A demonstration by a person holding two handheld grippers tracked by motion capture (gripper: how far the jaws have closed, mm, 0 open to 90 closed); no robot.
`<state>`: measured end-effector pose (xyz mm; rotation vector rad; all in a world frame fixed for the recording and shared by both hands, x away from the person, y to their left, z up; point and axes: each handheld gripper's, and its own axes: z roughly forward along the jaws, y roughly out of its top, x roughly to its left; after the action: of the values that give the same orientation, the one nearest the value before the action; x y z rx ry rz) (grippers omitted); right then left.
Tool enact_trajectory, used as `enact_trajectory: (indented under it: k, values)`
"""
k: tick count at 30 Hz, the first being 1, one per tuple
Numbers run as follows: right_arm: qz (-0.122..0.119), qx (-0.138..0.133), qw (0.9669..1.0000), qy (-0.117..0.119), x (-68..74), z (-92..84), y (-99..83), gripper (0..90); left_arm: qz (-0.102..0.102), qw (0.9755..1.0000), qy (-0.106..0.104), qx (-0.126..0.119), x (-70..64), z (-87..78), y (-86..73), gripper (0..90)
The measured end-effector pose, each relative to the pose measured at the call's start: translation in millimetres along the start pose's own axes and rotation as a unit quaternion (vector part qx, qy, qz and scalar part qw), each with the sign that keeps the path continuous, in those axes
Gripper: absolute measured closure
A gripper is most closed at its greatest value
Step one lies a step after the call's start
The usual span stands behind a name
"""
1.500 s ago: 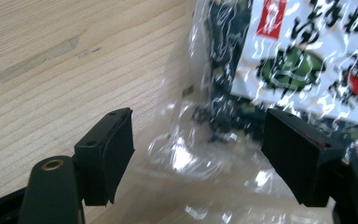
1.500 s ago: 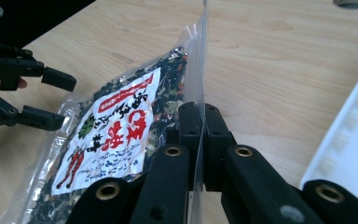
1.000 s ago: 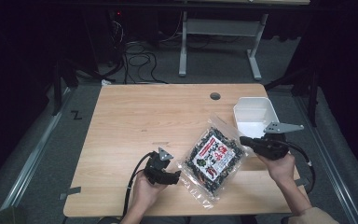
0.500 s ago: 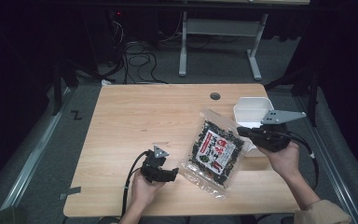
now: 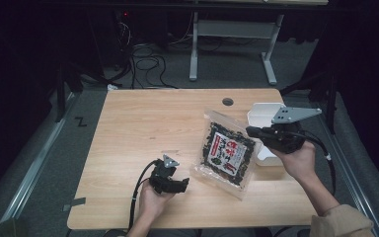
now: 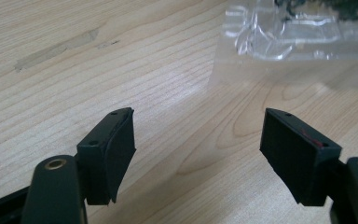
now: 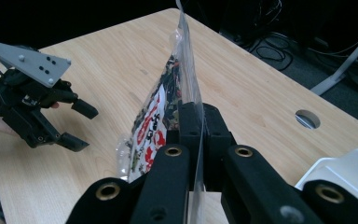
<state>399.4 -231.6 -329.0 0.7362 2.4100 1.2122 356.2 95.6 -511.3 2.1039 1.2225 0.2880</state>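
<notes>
White tub (image 5: 262, 114) on wooden table (image 5: 143, 118)

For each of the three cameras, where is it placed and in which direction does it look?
High view: above the person's side, looking forward and down on the wooden table; both forearms, left gripper, right gripper.
Left gripper view: on the left gripper, looking low across the table; open jaws.
Right gripper view: on the right gripper, facing the left gripper; jaws clamp the snack bag.
Shared: the snack bag, white container.

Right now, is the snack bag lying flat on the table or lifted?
Lifted at one edge: the right gripper is shut on the snack bag, which hangs tilted, its lower end near the table.
</notes>
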Motion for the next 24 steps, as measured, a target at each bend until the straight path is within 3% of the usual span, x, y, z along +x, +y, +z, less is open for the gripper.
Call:
enact_trajectory:
  k: [24]
  values:
    - [-0.003, -0.013, 0.9998, -0.013, -6.3, -11.0, 33.0, 90.0, 0.000, 1.0000, -0.001, -0.001, -0.1, 0.5, 0.1, 26.9]
